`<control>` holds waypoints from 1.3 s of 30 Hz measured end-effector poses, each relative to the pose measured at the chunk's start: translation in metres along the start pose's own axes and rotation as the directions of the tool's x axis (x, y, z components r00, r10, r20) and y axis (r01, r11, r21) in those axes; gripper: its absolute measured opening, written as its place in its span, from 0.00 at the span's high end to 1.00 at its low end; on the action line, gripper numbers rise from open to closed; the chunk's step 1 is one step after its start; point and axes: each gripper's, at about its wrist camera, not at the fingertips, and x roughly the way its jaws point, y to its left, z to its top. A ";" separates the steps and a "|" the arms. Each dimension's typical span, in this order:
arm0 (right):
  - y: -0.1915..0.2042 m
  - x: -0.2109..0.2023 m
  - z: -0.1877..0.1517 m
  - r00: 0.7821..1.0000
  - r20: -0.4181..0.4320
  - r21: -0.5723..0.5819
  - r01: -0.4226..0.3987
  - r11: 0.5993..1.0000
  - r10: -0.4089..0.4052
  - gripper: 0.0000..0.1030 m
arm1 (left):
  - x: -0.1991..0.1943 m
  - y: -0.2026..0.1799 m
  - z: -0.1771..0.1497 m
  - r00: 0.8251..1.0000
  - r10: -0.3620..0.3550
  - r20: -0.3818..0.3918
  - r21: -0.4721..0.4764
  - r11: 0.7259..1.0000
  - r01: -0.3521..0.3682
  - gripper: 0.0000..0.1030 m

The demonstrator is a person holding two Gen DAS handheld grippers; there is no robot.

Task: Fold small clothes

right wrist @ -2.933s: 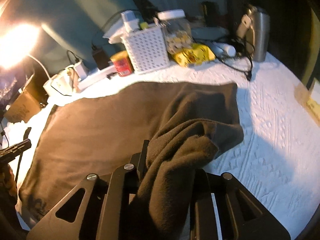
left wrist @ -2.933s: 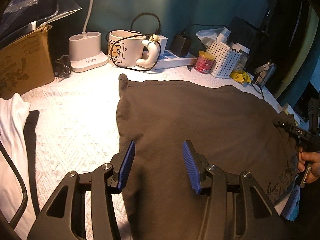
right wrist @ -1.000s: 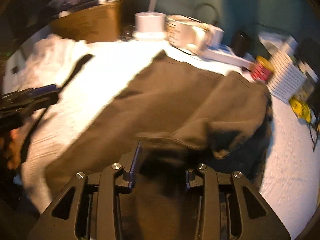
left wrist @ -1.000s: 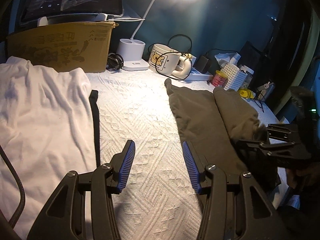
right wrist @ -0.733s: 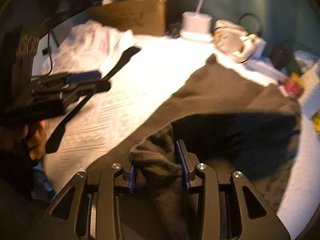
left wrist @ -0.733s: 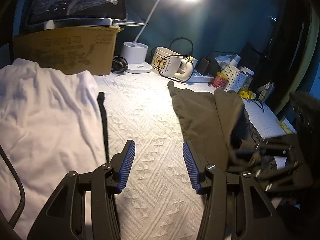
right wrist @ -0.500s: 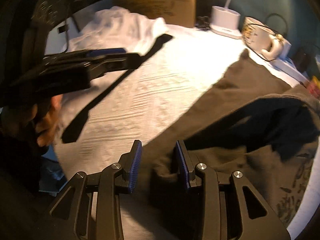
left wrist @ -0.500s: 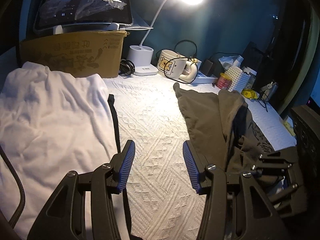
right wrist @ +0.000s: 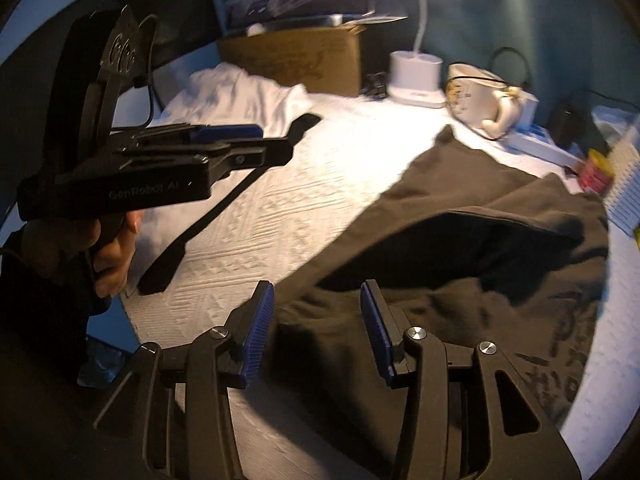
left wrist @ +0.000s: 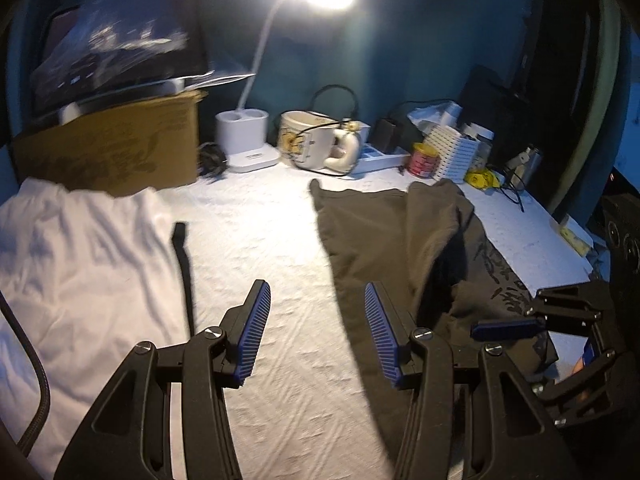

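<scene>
A dark brown shirt (left wrist: 372, 236) lies on the white quilted cover (left wrist: 272, 240), its right side folded over onto itself, with a printed patch (right wrist: 560, 360) showing near the front edge. My right gripper (right wrist: 316, 328) hovers over the shirt's near edge (right wrist: 320, 320). Its jaws are opening; cloth lies under them and the pads do not press on it. In the left wrist view the right gripper (left wrist: 508, 318) shows at the far right. My left gripper (left wrist: 318, 332) stands open over bare cover, left of the shirt and holding nothing. A hand (right wrist: 112, 248) carries the left gripper (right wrist: 260, 140).
A white garment (left wrist: 80, 264) with a black strap (left wrist: 184, 264) lies at the left. Along the back stand a cardboard box (left wrist: 120, 152), a lamp base (left wrist: 244, 136), a mug (left wrist: 312, 140), a red tin (left wrist: 424, 158) and a white basket (left wrist: 456, 152). The table's front edge (right wrist: 132, 312) is close.
My right gripper carried the shirt's edge across toward the near left, laid it down and let go as its jaws widened. My left gripper rose and drew back, still open.
</scene>
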 end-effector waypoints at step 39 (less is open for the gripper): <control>-0.244 -0.038 -0.044 0.974 0.033 0.408 0.192 0.892 -0.225 0.54 | 0.156 -0.130 0.084 0.986 0.098 -0.136 0.450 0.893 -0.027 0.97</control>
